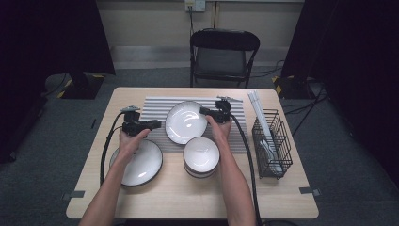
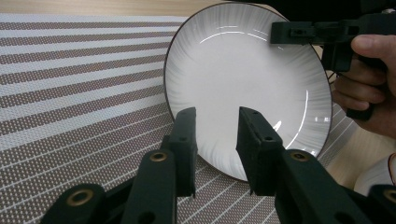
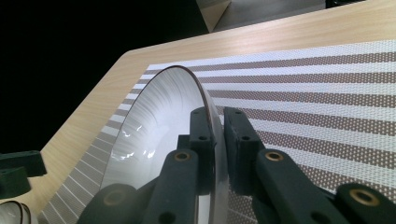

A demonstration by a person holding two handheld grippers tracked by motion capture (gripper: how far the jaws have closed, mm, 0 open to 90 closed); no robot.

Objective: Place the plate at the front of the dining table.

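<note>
- The flat plate [image 1: 138, 162] lies near the desk's [image 1: 94, 188] front-left corner, with bare wood around it. I judge it simply parked there for now.
- The left gripper [image 1: 151, 125] hovers above that plate's far edge, at the striped mat's [image 1: 157, 106] left side. Its jaws stand partly apart with nothing between them, pointed at the tilted plate's rim.
- The tilted plate [image 1: 186, 121] is raised on edge over the middle of the mat, its white face toward the left gripper. Held this way, its lower rim stays easy to reach.
- The right gripper [image 1: 205, 112] is clamped on the tilted plate's right rim, one jaw on each face, so it carries the plate alone.
- The stack of bowls [image 1: 201, 156] sits just below the tilted plate near the desk's front middle, leaving little room to lower it there.
- The wire basket [image 1: 272, 141] lines the right edge; the mat's left half is the freest space.
</note>
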